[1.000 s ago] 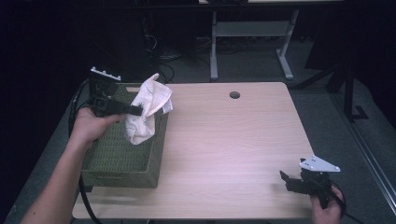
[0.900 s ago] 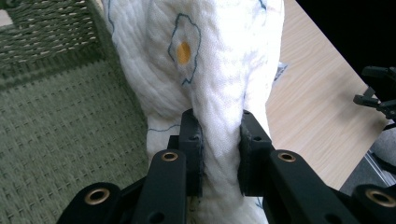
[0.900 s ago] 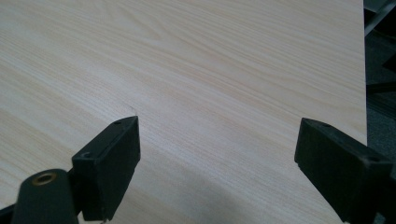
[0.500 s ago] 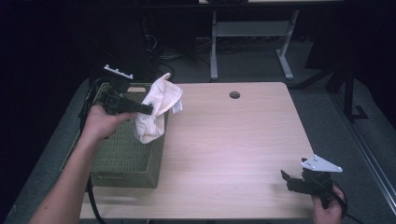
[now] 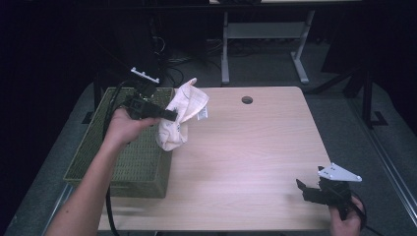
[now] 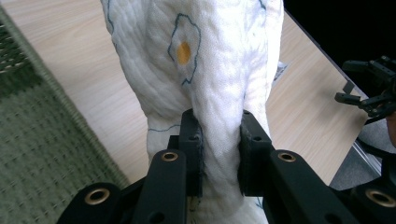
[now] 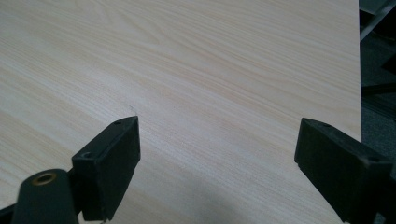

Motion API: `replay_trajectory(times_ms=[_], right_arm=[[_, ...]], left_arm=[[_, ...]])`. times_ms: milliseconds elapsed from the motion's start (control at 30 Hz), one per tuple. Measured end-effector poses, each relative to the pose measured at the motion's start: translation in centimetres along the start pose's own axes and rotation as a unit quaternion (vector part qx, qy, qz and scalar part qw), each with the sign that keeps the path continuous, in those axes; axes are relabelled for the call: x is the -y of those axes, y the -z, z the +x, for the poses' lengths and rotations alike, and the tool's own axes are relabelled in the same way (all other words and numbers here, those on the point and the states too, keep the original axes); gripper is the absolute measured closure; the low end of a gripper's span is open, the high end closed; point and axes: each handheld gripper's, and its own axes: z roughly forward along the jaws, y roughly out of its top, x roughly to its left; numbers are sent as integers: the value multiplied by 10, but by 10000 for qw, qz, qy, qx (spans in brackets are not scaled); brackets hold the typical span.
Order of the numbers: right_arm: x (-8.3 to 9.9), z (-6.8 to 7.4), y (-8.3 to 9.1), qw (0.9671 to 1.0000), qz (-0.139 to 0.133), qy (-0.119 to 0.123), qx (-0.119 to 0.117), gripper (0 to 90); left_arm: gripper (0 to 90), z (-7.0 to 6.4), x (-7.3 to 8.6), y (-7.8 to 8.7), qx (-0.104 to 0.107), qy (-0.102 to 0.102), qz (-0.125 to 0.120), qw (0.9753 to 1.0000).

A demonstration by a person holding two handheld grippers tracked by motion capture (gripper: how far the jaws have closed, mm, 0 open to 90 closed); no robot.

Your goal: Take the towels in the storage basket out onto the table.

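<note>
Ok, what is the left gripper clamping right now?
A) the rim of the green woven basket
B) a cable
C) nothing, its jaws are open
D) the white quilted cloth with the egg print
D: the left gripper has its jaws pinched on the white quilted cloth, lifted beside the green woven basket.

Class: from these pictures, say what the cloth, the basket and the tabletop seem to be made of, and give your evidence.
Cloth: soft quilted fabric, probably cotton; stitched texture, printed egg motif, bunches where pinched.
Basket: olive woven fibre or plastic; its regular weave shows, material uncertain.
Tabletop: pale wood or wood-look laminate, matte; a straight grain pattern runs across it.
</note>
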Motion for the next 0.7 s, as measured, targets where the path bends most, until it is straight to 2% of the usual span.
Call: replay_trajectory(times_ms=[700], right_arm=[[-1,1,1,10000,0,-2,-17,139]], left_arm=[[748,-20,-17,-35,215,-215,187,9994]])
